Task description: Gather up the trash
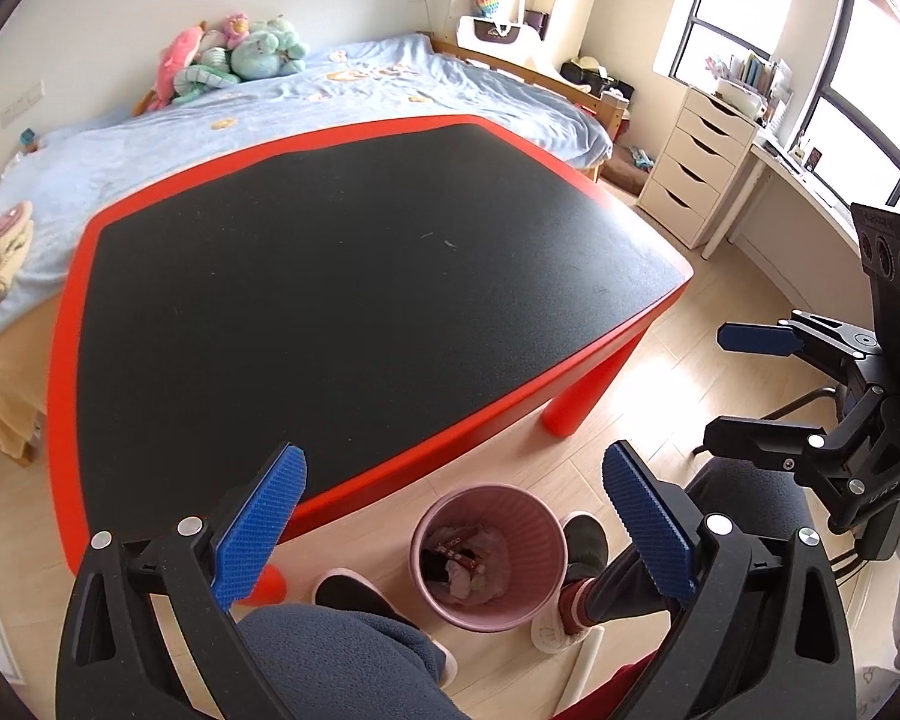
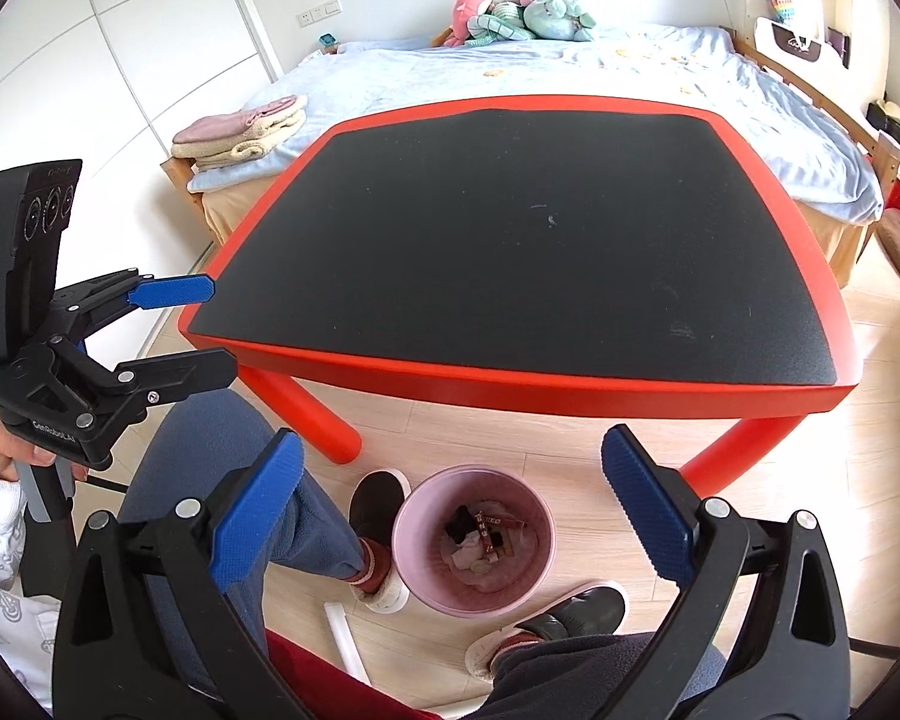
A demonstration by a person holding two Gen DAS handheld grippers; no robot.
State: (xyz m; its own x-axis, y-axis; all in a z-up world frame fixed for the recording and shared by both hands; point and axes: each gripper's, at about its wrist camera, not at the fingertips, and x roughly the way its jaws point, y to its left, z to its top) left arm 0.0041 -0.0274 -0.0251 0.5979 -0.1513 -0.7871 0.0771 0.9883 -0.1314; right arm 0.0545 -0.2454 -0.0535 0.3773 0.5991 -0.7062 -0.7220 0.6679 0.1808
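Observation:
A pink waste bin stands on the floor between the person's feet, in front of the red table. It holds crumpled tissues and dark wrappers. It also shows in the right wrist view with the same trash. My left gripper is open and empty, held above the bin. My right gripper is open and empty, also above the bin. Each gripper shows in the other's view: the right one at the right edge, the left one at the left edge.
The red table with a black mat stands ahead, its legs near the bin. A bed with plush toys lies behind. White drawers stand at the right. The person's legs and slippers flank the bin.

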